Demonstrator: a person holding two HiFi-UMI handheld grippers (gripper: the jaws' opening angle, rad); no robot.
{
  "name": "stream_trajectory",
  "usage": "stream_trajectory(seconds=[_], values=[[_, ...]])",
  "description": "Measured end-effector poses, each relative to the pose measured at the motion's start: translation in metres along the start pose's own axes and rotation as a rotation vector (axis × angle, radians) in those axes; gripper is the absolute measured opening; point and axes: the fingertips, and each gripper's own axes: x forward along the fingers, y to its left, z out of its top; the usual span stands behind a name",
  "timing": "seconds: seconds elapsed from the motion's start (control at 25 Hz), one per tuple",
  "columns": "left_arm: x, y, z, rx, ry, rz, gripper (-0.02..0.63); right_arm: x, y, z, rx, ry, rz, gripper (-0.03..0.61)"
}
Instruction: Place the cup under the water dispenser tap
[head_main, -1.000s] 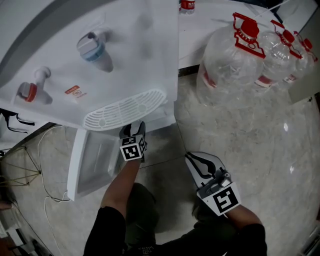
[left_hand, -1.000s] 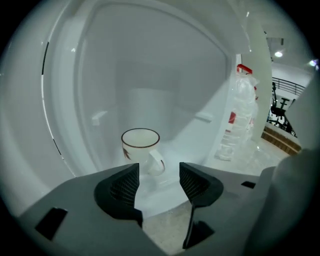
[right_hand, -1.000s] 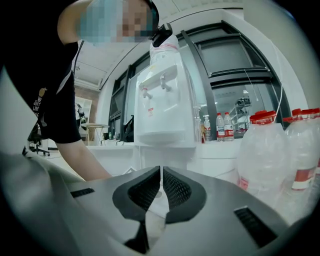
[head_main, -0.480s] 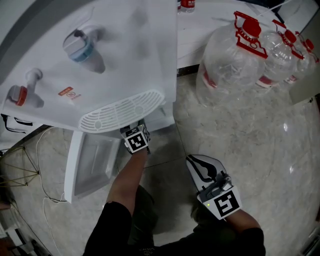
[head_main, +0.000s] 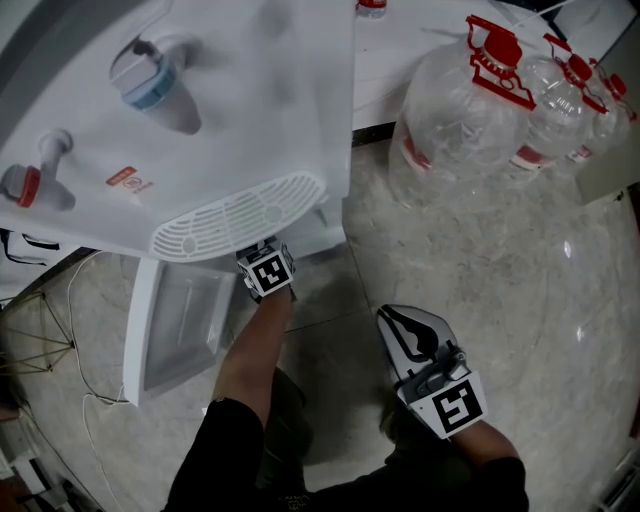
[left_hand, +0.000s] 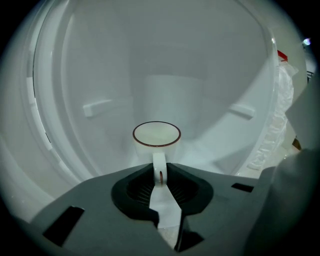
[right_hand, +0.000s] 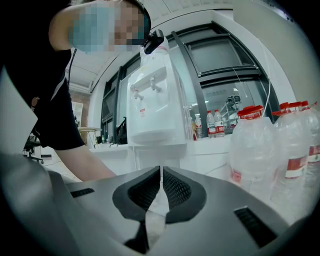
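A white cup (left_hand: 156, 135) with a brown rim stands upright inside the dispenser's white lower compartment (left_hand: 100, 85). Its handle (left_hand: 159, 170) points toward me and sits between the pads of my left gripper (left_hand: 160, 176), whose jaws have just been closing and now press on it. In the head view only the left gripper's marker cube (head_main: 268, 272) shows; its jaws and the cup are hidden beneath the drip grille (head_main: 240, 215). The blue tap (head_main: 150, 80) and red tap (head_main: 25, 185) are above. My right gripper (head_main: 388, 316) hangs shut and empty over the floor.
The compartment's door (head_main: 170, 325) stands open to the left. Several large water bottles (head_main: 460, 110) with red caps stand on the floor at the right. Cables (head_main: 85, 330) lie on the floor at the left. The right gripper view shows the dispenser (right_hand: 152, 107) and bottles (right_hand: 255, 145).
My left gripper has pushed a little further in under the drip grille. The right gripper has stayed where it was.
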Motion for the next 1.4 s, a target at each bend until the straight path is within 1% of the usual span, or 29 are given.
stream_trajectory(seconds=[0.2,0.36,0.52,0.6,0.84,0.96,1.04,1.16,1.28,1.4], values=[[-0.001,-0.005,-0.004,-0.044,0.006,-0.092,0.075,-0.002,0.001,0.002,0.002,-0.008,-0.005,0.046],[-0.008,-0.001,-0.004,-0.020,-0.013,-0.133,0.072,-0.005,0.003,0.003,0.000,-0.011,-0.008,0.046],[-0.016,-0.003,-0.005,-0.005,-0.032,-0.211,0.071,-0.006,0.004,0.004,0.004,-0.014,-0.013,0.046],[-0.023,-0.004,-0.005,0.017,-0.043,-0.252,0.071,-0.007,0.006,0.005,0.003,-0.018,-0.012,0.046],[-0.055,-0.016,-0.004,0.148,-0.093,-0.418,0.071,-0.007,0.006,0.007,0.010,-0.030,-0.017,0.046],[-0.075,-0.022,0.001,0.226,-0.117,-0.510,0.071,-0.005,0.008,0.007,0.010,-0.026,-0.007,0.046],[-0.089,-0.024,0.006,0.276,-0.135,-0.561,0.071,-0.003,0.011,0.007,0.008,-0.020,0.008,0.046],[-0.114,-0.027,0.014,0.339,-0.167,-0.634,0.071,-0.001,0.011,0.006,0.006,-0.025,0.005,0.046],[-0.144,-0.031,0.019,0.454,-0.202,-0.707,0.071,0.001,0.012,0.004,0.013,-0.020,0.009,0.046],[-0.175,-0.038,0.020,0.574,-0.233,-0.788,0.071,0.003,0.016,0.000,0.012,-0.009,0.033,0.046]])
